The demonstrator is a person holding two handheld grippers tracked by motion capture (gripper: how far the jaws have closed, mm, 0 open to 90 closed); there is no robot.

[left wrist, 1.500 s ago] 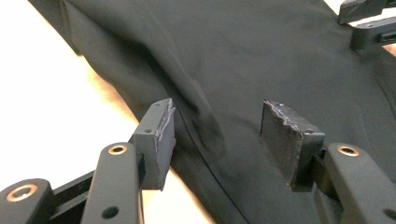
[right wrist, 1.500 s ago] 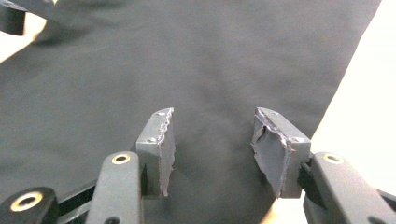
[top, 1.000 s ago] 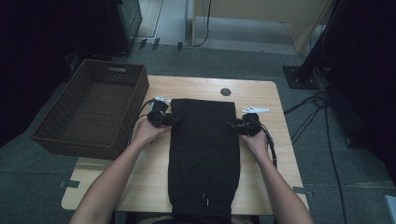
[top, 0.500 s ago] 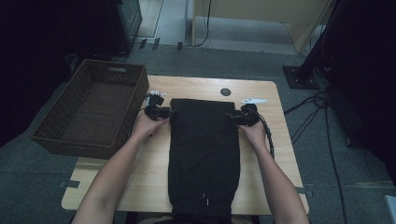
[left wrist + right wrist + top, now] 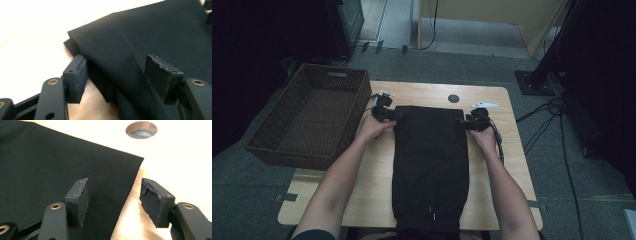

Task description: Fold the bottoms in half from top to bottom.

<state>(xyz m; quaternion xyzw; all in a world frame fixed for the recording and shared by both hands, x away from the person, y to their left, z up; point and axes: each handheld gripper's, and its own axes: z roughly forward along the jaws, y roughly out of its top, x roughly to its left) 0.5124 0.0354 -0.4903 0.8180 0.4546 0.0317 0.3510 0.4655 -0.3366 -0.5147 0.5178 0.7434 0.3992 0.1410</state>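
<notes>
The folded black fabric garment [image 5: 430, 165], trousers by the look of the drawstring waistband at the near end, lies flat on the pale wooden bench [image 5: 507, 165] with its long axis running away from the person, and the two grippers stand at its far corners, one on each side edge. The left gripper [image 5: 388, 114] meets the cloth from the left: in the left gripper view its jaws have just been opening and stand wide, straddling the thick folded edge of the garment [image 5: 140, 50], one pad [image 5: 79, 75] down beside the fold near the wood, the other pad [image 5: 160, 75] lifted over the top layer; neither seems to press. The right gripper [image 5: 467, 121] mirrors it from the right: its jaws have likewise been opening and stand wide, with the thin side edge and far corner of the garment [image 5: 62, 165] running up between them, one pad [image 5: 81, 197] over cloth, the other pad [image 5: 152, 200] over bare wood. So the cloth lies inward of each gripper, toward the other one, and its length stretches back toward the person. Any fold along that length would likely need both corners pinched together. A round hole [image 5: 141, 129] in the bench sits beyond the right gripper, and a brown woven wicker basket [image 5: 312, 125] rests off the left gripper's outer side, overhanging the bench edge.
</notes>
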